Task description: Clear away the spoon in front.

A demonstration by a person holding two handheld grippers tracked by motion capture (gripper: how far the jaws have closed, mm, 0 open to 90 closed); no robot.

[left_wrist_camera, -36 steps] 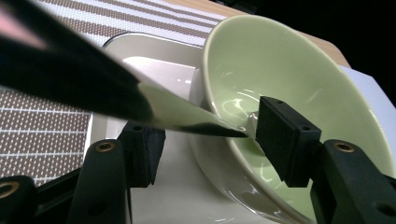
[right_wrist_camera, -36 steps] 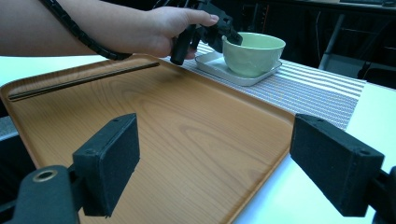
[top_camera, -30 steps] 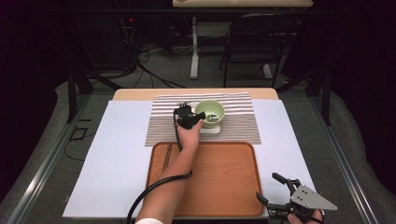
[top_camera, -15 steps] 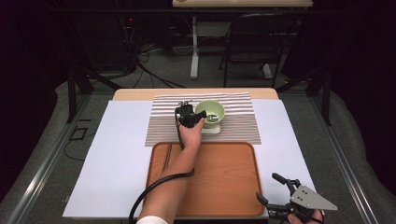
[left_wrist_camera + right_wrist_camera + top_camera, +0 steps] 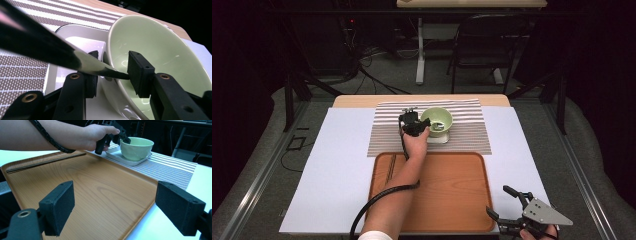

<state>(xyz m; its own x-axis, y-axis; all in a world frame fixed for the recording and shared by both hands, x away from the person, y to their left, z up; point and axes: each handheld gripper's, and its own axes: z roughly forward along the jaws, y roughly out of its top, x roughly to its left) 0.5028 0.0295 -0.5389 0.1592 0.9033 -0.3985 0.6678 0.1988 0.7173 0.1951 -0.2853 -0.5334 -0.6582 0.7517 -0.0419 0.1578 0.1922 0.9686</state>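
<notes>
Two grippers, one at the bowl rim

Near edge of tabletop (image 5: 337, 165), white-covered: right gripper (image 5: 508, 206) low at the right corner, level, fingers (image 5: 58, 205) spread wide with nothing between them, pointing over the wooden tray (image 5: 452, 195). Chopsticks (image 5: 390, 170) lie along the tray's left side. Beyond the tray, a striped mat (image 5: 472, 135) carries a white square dish (image 5: 439, 138), the green bowl (image 5: 438, 119) sitting in it. Left forearm stretches across the tray; left gripper (image 5: 416, 123) is at the bowl's left rim. Its fingers (image 5: 140, 72) have just been closing, one inside the wall, one outside; contact cannot be told. Far side: dark room, chair (image 5: 482, 45), cables on the floor.
</notes>
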